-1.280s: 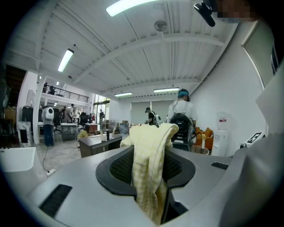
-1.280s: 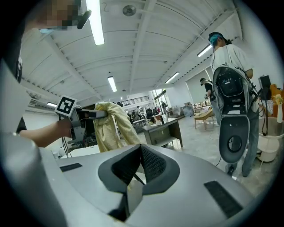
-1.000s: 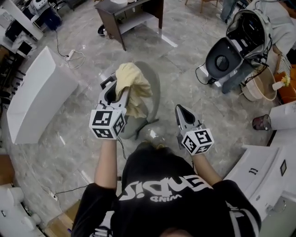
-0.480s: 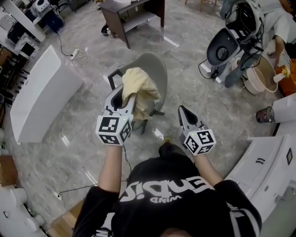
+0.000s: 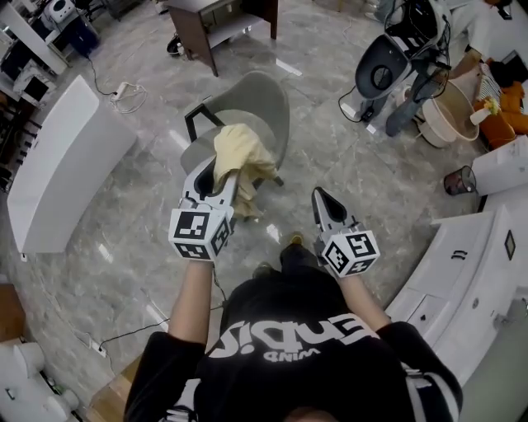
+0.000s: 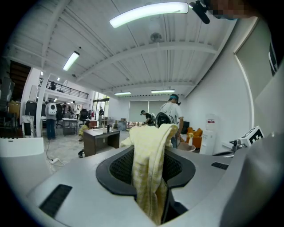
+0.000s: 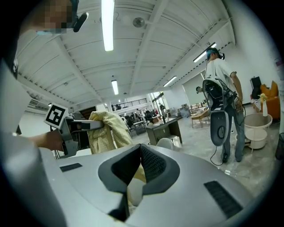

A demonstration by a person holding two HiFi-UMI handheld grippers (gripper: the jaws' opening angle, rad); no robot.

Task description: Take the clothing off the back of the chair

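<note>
A pale yellow piece of clothing (image 5: pixel 240 155) hangs bunched from my left gripper (image 5: pixel 224 170), whose jaws are shut on it; the fabric drapes out between the pads in the left gripper view (image 6: pixel 151 164). The grey chair (image 5: pixel 250 105) stands just beyond it, its back bare, and the clothing hangs in front of the chair, clear of the back. My right gripper (image 5: pixel 318 196) is level with the left one, to its right, with its jaws closed to a point and nothing in them (image 7: pixel 141 148). From the right gripper view the held clothing (image 7: pixel 105 126) shows at the left.
A long white cabinet (image 5: pixel 64 161) stands at the left and a dark wooden desk (image 5: pixel 216 18) behind the chair. At the right are a grey machine on a stand (image 5: pixel 386 70), a beige basket (image 5: pixel 450 117), a dark cup (image 5: pixel 459 180) and a white counter (image 5: pixel 462 272). People stand in the background (image 6: pixel 171 113).
Both grippers have drawn back from the chair, the left carrying the yellow clothing with it. The chair now shows whole beyond the clothing, farther up the head view.
</note>
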